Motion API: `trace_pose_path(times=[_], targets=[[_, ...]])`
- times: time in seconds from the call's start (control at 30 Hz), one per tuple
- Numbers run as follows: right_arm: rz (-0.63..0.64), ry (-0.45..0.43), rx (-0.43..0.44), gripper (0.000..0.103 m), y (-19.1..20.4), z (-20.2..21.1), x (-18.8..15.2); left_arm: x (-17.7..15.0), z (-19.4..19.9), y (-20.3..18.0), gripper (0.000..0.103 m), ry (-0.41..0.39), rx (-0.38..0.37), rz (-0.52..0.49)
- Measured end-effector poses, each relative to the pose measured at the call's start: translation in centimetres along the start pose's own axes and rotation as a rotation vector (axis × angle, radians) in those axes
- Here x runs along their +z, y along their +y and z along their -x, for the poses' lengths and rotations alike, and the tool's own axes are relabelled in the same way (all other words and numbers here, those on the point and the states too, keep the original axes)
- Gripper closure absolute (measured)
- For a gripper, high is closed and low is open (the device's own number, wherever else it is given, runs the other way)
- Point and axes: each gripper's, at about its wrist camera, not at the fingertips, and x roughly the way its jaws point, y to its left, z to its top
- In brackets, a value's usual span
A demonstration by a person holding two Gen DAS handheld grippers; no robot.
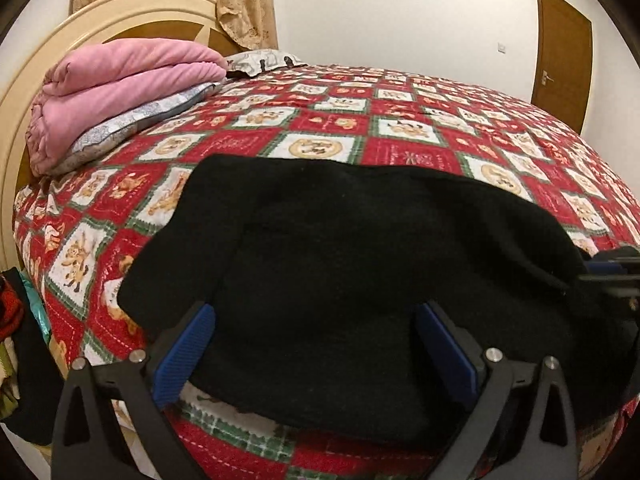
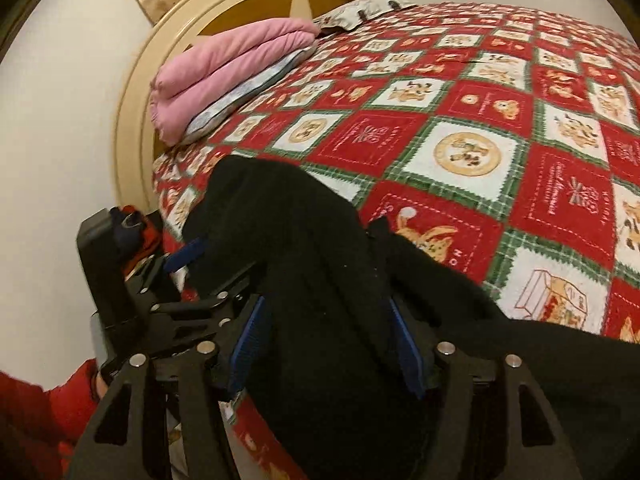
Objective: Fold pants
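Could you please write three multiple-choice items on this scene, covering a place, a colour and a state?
1. Where do the pants lie?
A. on the bed's near edge
B. on the pink blanket
C. on the floor

2. What colour are the claw pads?
A. red
B. blue
C. white

3. How does the left claw stand?
A. shut on the blanket
B. out of view
C. open, astride the pants

Key: 1 A, the black cloth lies on the quilt near the claws; 2 B, blue strips line the fingers; 3 C, its fingers stand wide apart with cloth between.
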Motion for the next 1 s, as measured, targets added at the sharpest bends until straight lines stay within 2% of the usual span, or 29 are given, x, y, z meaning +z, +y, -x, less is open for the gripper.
trace_pose_path(times=[0.13, 0.23, 0.37, 0.43, 0.57, 0.7, 0.77, 0.87, 0.93, 1.0], targets=[[-0.063, -0.038, 0.017, 0.039, -1.3, -0.2, 1.3, 0.0, -0.2, 0.1, 0.000, -0.005, 0.002, -0.001], [-0.164, -0.031, 0.090, 0.039, -2.0, -1.6, 1.7, 0.1, -0.3, 0.1, 0.000, 0.004, 0.002, 0.006], [-0.077, 0.007, 0.110, 0.032, -0.2, -1.9, 1.6, 0.2, -0.4, 0.1, 0.000, 0.011, 0.001, 0.002], [-0.070, 0.006, 0.092, 0.031, -0.3, -2.1, 2.1, 0.2, -0.3, 0.0, 0.000, 0.007, 0.004, 0.002], [-0.122, -0.047, 0.097, 0.031, -1.4, -3.3, 4.1, 0.1, -0.3, 0.0, 0.000, -0.003, 0.010, -0.005], [-0.122, -0.124, 0.035, 0.033, -2.5, -3.8, 5.6, 0.1, -0.4, 0.1, 0.000, -0.001, 0.007, -0.011], [-0.166, -0.146, 0.047, 0.035, -3.6, -3.6, 5.9, 0.0, -0.4, 0.1, 0.000, -0.008, 0.004, -0.018], [-0.220, -0.140, 0.108, 0.036, -4.7, -3.3, 5.9, -0.2, -0.3, 0.0, 0.000, -0.020, 0.009, -0.026], [-0.234, -0.098, 0.141, 0.036, -4.8, -2.7, 6.0, -0.2, -0.3, 0.0, 0.000, -0.018, 0.008, -0.024], [-0.244, -0.066, 0.124, 0.035, -5.1, -1.2, 5.6, -0.1, -0.3, 0.1, 0.000, -0.014, 0.004, -0.025]])
